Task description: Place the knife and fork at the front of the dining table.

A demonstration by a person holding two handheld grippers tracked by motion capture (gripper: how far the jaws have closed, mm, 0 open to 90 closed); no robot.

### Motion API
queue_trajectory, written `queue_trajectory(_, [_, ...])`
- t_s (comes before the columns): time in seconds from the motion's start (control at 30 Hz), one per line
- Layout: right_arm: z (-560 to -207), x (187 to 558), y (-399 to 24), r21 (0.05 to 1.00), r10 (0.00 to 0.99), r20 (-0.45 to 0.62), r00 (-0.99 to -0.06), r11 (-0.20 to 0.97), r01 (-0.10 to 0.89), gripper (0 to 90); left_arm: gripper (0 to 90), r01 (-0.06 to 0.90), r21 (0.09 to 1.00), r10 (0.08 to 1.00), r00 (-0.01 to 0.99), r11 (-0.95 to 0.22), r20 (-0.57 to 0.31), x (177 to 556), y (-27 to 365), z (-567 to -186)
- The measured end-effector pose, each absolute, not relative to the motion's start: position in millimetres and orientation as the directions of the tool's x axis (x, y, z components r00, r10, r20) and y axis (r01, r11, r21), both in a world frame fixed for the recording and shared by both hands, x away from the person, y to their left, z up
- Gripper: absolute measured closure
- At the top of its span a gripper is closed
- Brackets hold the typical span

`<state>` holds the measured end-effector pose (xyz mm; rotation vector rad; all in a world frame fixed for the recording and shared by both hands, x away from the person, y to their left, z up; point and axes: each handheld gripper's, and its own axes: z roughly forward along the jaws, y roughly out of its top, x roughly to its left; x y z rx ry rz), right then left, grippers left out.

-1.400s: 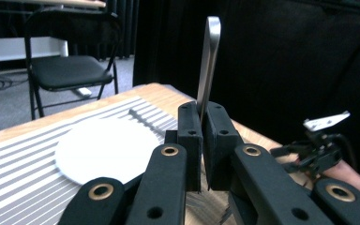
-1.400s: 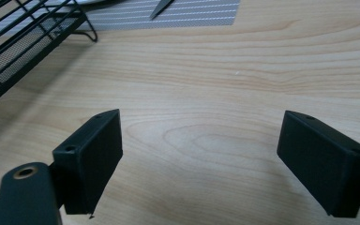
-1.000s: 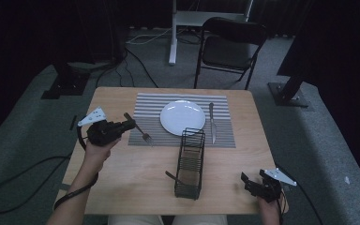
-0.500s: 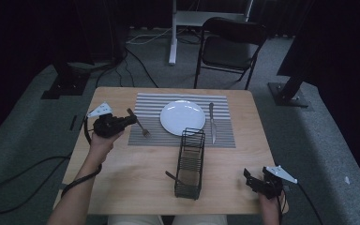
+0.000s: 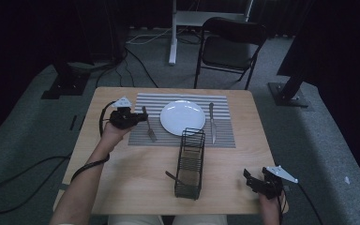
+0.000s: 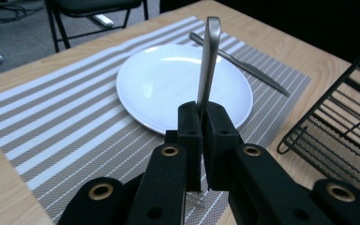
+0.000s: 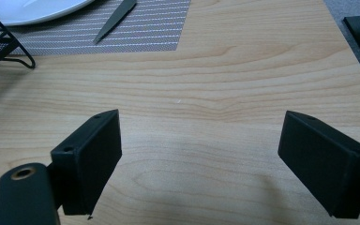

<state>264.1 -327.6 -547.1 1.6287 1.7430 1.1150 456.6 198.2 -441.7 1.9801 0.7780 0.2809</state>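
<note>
Setting: a person seated at a square light-wood table [image 5: 136, 187], a handheld black two-jaw gripper in each hand, with a dark folding chair [image 5: 229, 47] standing on the grey floor beyond the far edge.

Left gripper [image 5: 139, 117]: held over the left edge of the grey-and-white striped woven placemat [image 5: 187, 138], its jaws pressed together on the handle of a slim silver metal fork [image 5: 148, 125].

Fork: in the high view it runs from the jaws down toward the person, tines lying over the placemat just left of the plate; in the left gripper view its handle [image 6: 208, 61] rises from between the jaws in front of the plate. Whether the tines touch the mat cannot be told.

Plate: a round white ceramic plate [image 5: 183, 117] sits at the middle of the placemat, bare on top.

Knife: a silver table knife [image 5: 212, 123] lies on the placemat just right of the plate, parallel to its edge.

Rack: a tall narrow black wire basket [image 5: 190, 164] stands on the bare wood near the placemat's front edge, with a dark utensil handle [image 5: 172, 176] poking out of its lower left side.

Right gripper [image 5: 252, 179]: low over the table's near right corner, well apart from the rack, its jaws spread wide with nothing but wood grain between them in the right gripper view.
</note>
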Motion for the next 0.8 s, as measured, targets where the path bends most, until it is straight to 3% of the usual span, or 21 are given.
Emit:
queue_trajectory(0.3, [-547.0,262.7,-328.2,0.829,0.972,0.177,-0.158,-0.061,0.556,13.2,85.7,0.406,0.865,0.667,0.735,-0.295,-0.118,457.8,191.5,-449.8])
queue_trajectory(0.37, [-547.0,262.6,-328.4,0.829,0.971,0.179,-0.159,-0.062,0.556,13.2,78.0,0.404,0.867,0.673,0.731,-0.291,-0.115,457.0,190.0,-454.0])
queue_trajectory(0.63, [-547.1,262.0,-329.0,0.831,0.970,0.182,-0.160,-0.065,0.553,13.2,82.8,0.471,0.833,0.671,0.720,-0.289,-0.175,454.4,180.3,-493.1])
queue_trajectory(0.8, [-547.1,262.3,-329.1,0.829,0.970,0.184,-0.160,-0.066,0.555,13.2,85.7,0.498,0.833,0.685,0.696,-0.243,-0.216,456.3,186.2,-498.1])
